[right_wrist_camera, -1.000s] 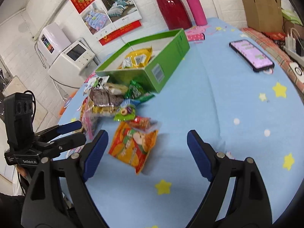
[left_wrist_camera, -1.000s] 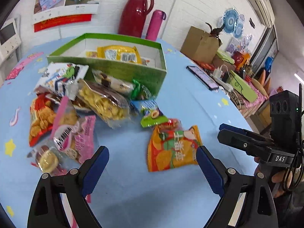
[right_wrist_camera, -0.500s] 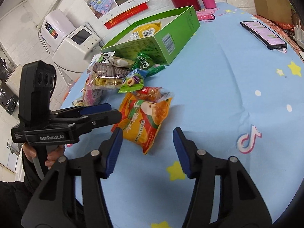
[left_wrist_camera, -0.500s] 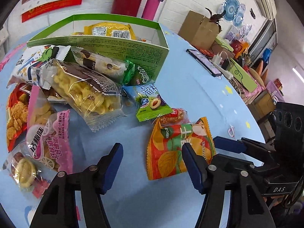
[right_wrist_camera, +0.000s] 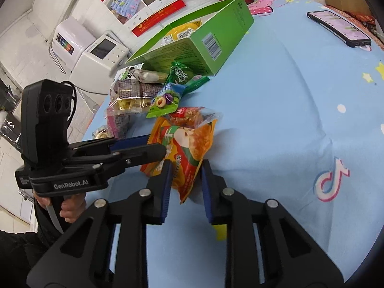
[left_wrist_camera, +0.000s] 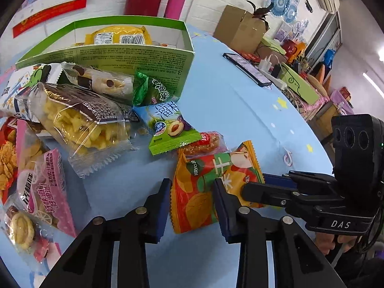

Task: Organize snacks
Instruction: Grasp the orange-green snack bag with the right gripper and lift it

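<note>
Left wrist view: the left gripper (left_wrist_camera: 192,192) has its blue pads on either side of an orange snack bag (left_wrist_camera: 206,187) printed "HRYOUR"; contact is unclear, so I cannot tell whether it grips. The bag lies on the blue tablecloth (left_wrist_camera: 240,120) beside a pile of snacks, in front of the green box (left_wrist_camera: 134,57). The other tool reads "DAS".

Right wrist view: the right gripper (right_wrist_camera: 185,180) straddles the bag's (right_wrist_camera: 189,144) near corner, pads close beside it; grip unclear. "GenRobot.AI" marks the left tool.
</note>
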A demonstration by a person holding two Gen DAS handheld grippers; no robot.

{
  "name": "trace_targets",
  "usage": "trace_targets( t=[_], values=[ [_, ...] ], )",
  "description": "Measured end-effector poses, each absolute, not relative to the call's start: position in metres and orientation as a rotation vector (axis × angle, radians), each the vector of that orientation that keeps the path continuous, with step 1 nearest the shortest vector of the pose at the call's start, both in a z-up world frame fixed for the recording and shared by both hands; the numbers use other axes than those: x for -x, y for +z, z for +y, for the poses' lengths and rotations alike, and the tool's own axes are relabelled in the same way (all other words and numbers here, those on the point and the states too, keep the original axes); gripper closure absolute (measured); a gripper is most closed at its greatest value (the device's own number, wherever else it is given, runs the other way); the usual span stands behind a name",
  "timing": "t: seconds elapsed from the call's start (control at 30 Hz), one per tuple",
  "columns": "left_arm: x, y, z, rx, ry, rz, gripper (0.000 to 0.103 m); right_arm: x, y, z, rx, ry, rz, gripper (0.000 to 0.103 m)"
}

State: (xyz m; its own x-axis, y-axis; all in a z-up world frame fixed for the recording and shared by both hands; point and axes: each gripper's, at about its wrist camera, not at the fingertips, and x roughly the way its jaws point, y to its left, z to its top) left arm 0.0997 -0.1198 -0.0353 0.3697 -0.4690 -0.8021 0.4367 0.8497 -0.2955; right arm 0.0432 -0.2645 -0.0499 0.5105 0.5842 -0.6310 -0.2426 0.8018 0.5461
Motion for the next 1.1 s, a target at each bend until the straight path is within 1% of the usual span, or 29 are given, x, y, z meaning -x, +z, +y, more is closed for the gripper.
trace_targets(
  t=[0.03, 0.1, 0.13, 0.33, 0.63, 0.87, 1.1],
  values=[
    [-0.100, -0.035, -0.119, 0.043, -0.576, 1.043, 0.077, -0.042, -0.049, -0.265, -0.418, 0.512, 0.906, 0.080],
    [-0.099, -0.033, -0.119, 0.058, -0.575, 1.037, 0.091, -0.039, -0.046, -0.266, -0.413, 0.511, 0.899, 0.086],
    [-0.098, -0.032, -0.118, 0.065, -0.575, 1.035, 0.092, -0.037, -0.043, -0.266, -0.412, 0.513, 0.893, 0.088],
    [-0.090, -0.011, -0.113, 0.098, -0.584, 0.992, 0.093, -0.026, -0.014, -0.262, -0.369, 0.526, 0.819, 0.092],
    [-0.090, 0.053, -0.089, 0.126, -0.581, 0.827, 0.093, -0.037, 0.046, -0.246, -0.302, 0.587, 0.678, 0.092],
    [-0.135, 0.091, -0.059, 0.147, -0.504, 0.748, 0.093, -0.088, 0.081, -0.218, -0.288, 0.634, 0.591, 0.092],
    [-0.199, 0.092, -0.031, 0.188, -0.434, 0.752, 0.093, -0.157, 0.084, -0.193, -0.321, 0.663, 0.595, 0.092]
  ],
)
